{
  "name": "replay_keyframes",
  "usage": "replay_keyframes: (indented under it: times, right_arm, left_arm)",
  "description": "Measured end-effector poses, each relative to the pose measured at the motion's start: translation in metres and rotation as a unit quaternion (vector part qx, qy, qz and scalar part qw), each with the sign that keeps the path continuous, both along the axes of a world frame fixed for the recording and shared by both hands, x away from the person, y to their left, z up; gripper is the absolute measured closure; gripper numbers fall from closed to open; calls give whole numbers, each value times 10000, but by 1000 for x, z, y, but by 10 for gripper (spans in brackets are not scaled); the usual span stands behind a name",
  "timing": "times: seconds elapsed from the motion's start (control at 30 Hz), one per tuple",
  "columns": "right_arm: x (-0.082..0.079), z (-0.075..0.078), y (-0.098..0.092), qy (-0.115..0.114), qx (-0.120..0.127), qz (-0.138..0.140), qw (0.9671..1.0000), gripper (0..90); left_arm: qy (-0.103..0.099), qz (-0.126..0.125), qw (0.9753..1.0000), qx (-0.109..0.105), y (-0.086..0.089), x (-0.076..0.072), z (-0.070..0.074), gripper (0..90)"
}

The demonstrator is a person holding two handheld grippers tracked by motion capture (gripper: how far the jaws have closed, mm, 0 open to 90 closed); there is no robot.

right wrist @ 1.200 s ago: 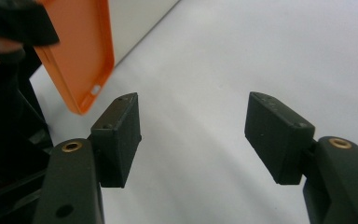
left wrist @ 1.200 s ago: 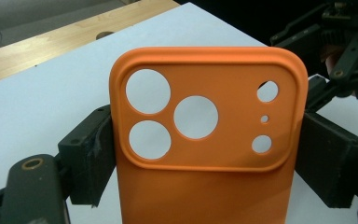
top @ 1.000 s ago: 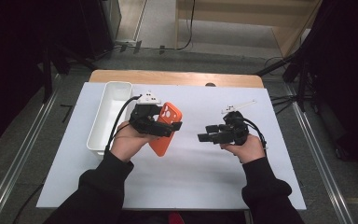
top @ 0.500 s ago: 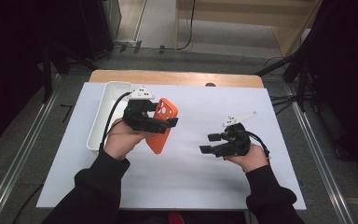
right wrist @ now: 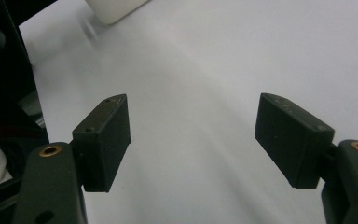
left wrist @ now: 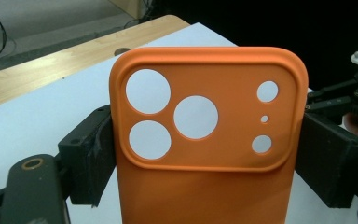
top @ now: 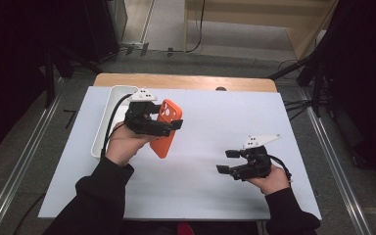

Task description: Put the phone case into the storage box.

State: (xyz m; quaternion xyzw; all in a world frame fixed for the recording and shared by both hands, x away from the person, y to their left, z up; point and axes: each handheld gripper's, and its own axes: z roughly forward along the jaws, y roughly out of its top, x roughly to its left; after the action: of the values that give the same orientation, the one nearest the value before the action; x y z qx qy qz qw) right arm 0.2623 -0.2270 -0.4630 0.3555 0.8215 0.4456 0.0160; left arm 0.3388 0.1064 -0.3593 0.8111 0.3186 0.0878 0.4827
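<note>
The right gripper (top: 227, 161) has drawn back toward the table's near edge, jaws spread wide and empty over the white table sheet (top: 215, 196), apparently clearing room. Farther off, the left gripper (top: 169, 126) clamps an orange phone case (top: 165, 132) by its long edges, lifted beside the white tray (top: 104, 122), camera cutouts toward the lens.

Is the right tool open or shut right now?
Open. The right tool has its jaws set wide apart with bare white table between them and nothing gripped; the high view shows it empty too.
</note>
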Motion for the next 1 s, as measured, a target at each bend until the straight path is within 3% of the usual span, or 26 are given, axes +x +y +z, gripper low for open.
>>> replay_keyframes:
  times: [0.43,0.57,0.87,1.0]
  right_arm:
    - [-20,-19,-10,116,8,-128,9999,254]
    - [-26,-22,-11,42,-60,-132,9999,254]
    - [-37,-27,-17,-27,-77,-251,9997,254]
    - [-39,-27,-19,-61,-109,-295,9995,253]
  left_arm:
    - [-57,267,9996,-77,15,5,4,162]
    - [-83,348,9993,-57,18,5,5,162]
    - [-143,712,9973,-124,27,11,8,162]
    - [-194,866,9960,-49,31,15,13,162]
